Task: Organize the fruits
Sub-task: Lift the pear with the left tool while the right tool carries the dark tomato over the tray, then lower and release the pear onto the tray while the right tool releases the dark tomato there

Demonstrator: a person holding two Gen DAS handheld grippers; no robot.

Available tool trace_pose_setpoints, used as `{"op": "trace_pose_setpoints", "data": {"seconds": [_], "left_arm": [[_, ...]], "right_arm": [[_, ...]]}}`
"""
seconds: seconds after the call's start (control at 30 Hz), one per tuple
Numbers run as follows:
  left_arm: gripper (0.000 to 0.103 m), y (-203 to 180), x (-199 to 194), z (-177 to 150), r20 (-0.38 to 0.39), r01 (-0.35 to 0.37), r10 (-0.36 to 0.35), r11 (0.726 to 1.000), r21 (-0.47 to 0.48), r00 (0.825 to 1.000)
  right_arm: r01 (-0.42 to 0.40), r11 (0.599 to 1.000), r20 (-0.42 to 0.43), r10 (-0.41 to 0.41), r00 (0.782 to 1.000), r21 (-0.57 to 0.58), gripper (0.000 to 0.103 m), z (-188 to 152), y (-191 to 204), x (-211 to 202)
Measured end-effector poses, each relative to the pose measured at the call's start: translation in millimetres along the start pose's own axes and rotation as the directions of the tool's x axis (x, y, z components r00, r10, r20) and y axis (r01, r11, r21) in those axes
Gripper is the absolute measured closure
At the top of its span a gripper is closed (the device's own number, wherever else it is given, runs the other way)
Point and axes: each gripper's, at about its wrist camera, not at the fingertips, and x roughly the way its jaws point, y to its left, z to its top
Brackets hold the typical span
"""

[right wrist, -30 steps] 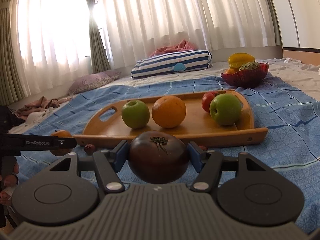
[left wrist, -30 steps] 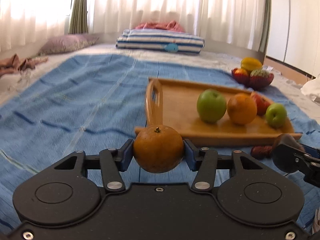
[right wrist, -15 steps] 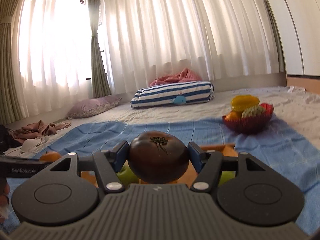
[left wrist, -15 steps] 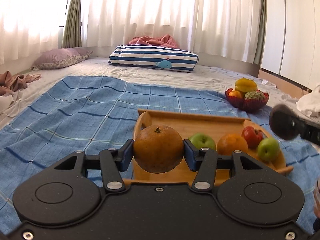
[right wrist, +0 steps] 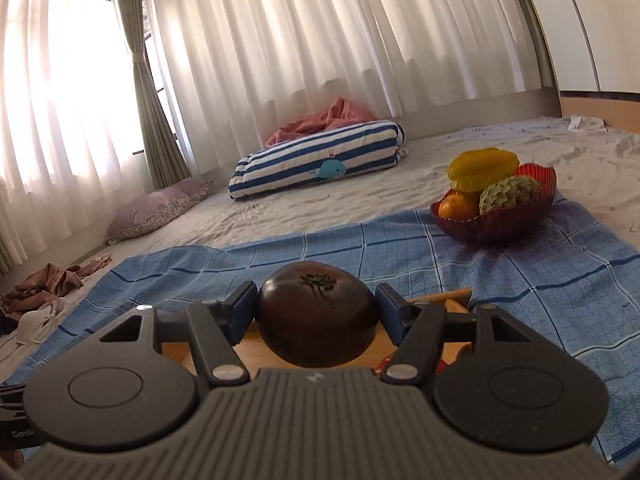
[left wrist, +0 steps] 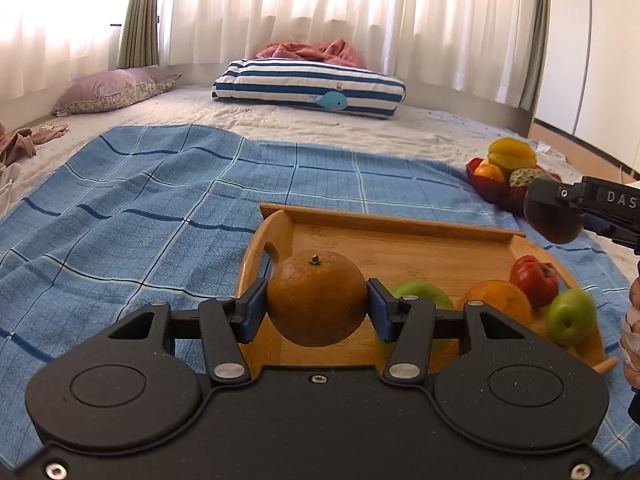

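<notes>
My left gripper [left wrist: 317, 303] is shut on a brown-orange orange [left wrist: 316, 298] and holds it above the near left part of the wooden tray [left wrist: 400, 236]. On the tray lie two green apples [left wrist: 571, 317], an orange [left wrist: 498, 302] and a red fruit [left wrist: 534, 282]. My right gripper [right wrist: 316, 314] is shut on a dark purple tomato [right wrist: 316, 314], raised over the tray's far right side; it also shows in the left wrist view [left wrist: 554, 220]. Only a strip of the tray [right wrist: 452, 300] shows under it.
A red bowl [right wrist: 496, 222] with a starfruit, an orange and a custard apple stands on the blue checked blanket [left wrist: 160, 208] beyond the tray's right end. A striped whale pillow [left wrist: 312, 88] and a purple pillow [left wrist: 112, 90] lie by the curtains.
Both grippers have risen and moved forward over the tray with their fruits still held. The tray and its fruits now sit lower and closer in the left wrist view.
</notes>
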Motion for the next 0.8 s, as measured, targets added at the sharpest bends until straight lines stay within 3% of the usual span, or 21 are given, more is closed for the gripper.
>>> {"op": "trace_pose_setpoints", "data": {"seconds": [0.3,0.8], "left_arm": [[0.053,-2,26,-7,-0.036,0.002,-0.001,1.000,0.011,0.999],[0.053,-5,39,-16,-0.063,0.019,-0.017,1.000,0.023,0.998]], "right_arm": [[0.004,0.998,-0.096,-0.010,0.995,-0.069,0.036,-13,4,38],[-0.013,0.995,-0.204,-0.008,0.979,-0.102,0.036,-30,11,59]]}}
